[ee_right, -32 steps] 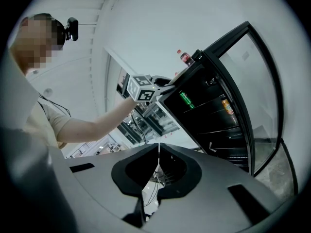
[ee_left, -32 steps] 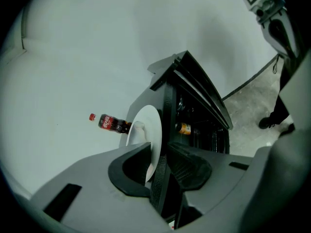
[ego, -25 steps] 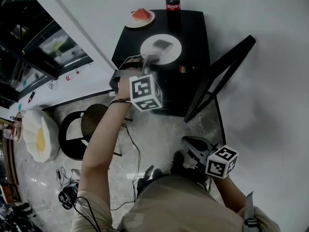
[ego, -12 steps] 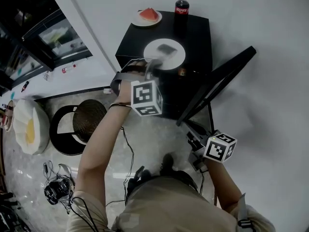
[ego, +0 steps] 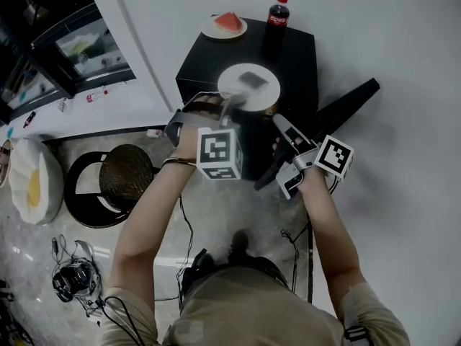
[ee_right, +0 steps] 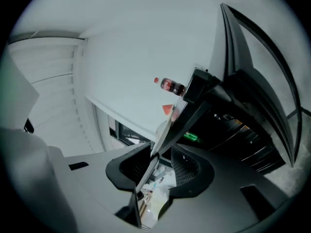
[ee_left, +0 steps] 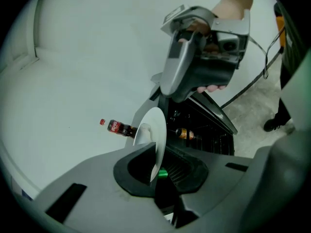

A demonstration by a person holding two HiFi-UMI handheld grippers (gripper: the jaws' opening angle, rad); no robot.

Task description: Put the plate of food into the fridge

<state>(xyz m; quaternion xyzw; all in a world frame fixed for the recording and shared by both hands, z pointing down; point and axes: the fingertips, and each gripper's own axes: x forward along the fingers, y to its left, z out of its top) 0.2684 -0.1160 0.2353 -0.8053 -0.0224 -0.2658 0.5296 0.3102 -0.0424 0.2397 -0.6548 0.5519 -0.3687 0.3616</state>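
Above fridge (ego: 295, 49), twelve o'clock: my left gripper (ego: 229, 103) jaws pinch plate (ego: 263, 96) rim; right gripper (ego: 279, 155) jaws apart, empty.

Cola bottle (ego: 276, 14): upright, red cap, at the back edge of the fridge (ego: 297, 58) top.
Watermelon plate (ego: 215, 31): white, red slice on it, at that top's back left corner.
Stool (ego: 126, 182): dark round seat, on the floor.
Cushion (ego: 29, 186): white, yellow patch, on the floor beside the stool.
Cables (ego: 72, 276): tangled, on the floor.
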